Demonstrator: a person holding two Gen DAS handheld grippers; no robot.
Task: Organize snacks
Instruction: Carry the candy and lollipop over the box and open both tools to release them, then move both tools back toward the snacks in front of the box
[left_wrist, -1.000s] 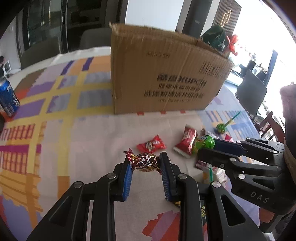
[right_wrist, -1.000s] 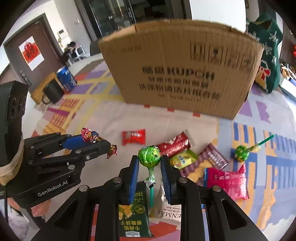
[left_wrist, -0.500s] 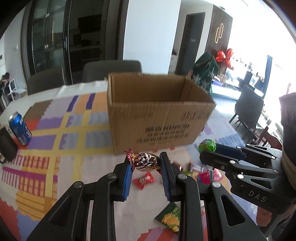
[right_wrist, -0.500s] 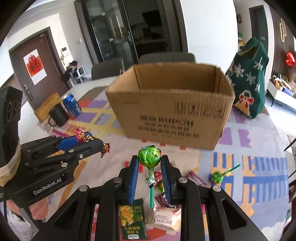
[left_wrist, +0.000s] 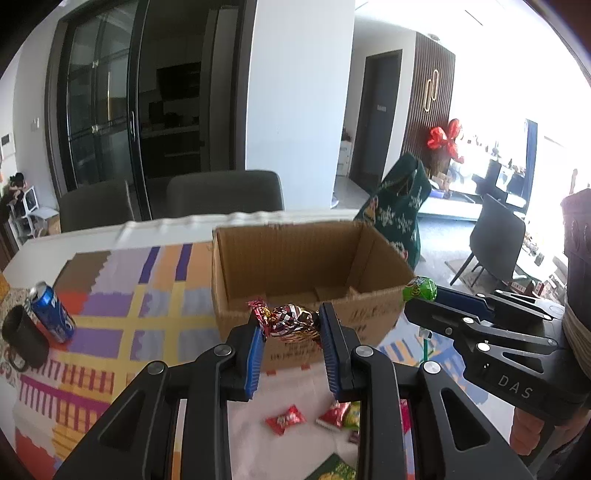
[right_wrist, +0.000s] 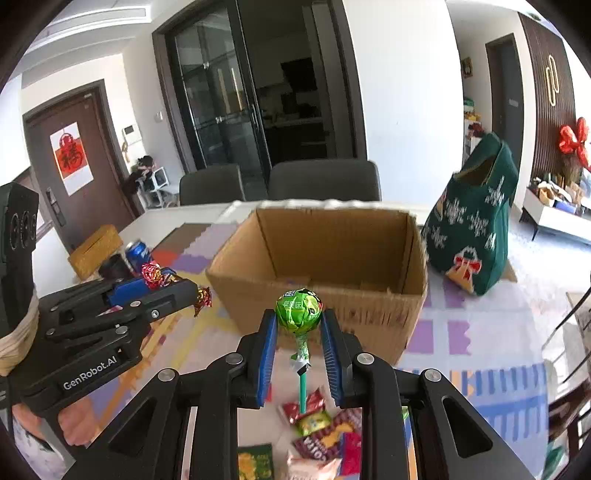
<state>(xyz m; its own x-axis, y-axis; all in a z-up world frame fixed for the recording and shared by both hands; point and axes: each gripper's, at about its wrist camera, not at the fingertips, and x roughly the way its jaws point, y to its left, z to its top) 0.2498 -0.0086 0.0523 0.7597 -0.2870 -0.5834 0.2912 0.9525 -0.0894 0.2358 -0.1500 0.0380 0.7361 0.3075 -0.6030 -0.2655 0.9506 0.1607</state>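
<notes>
My left gripper is shut on a shiny red-and-gold wrapped candy, held above the table just in front of the open cardboard box. Beside it on the right, my right gripper is shut on a green lollipop, its teal stick hanging down between the fingers. The box stands open at the top and looks empty inside. Each gripper shows in the other's view: the right one with the lollipop, the left one with the candy. Loose snack packets lie on the cloth below.
A patterned tablecloth covers the table. A blue can and a dark mug stand at the left. A green knitted bag sits right of the box. Grey chairs stand behind the table. A red candy lies below the left gripper.
Both grippers have risen with their sweets still gripped and tilted up. The box's open top and inside now show, and the loose snacks have dropped low in both views.
</notes>
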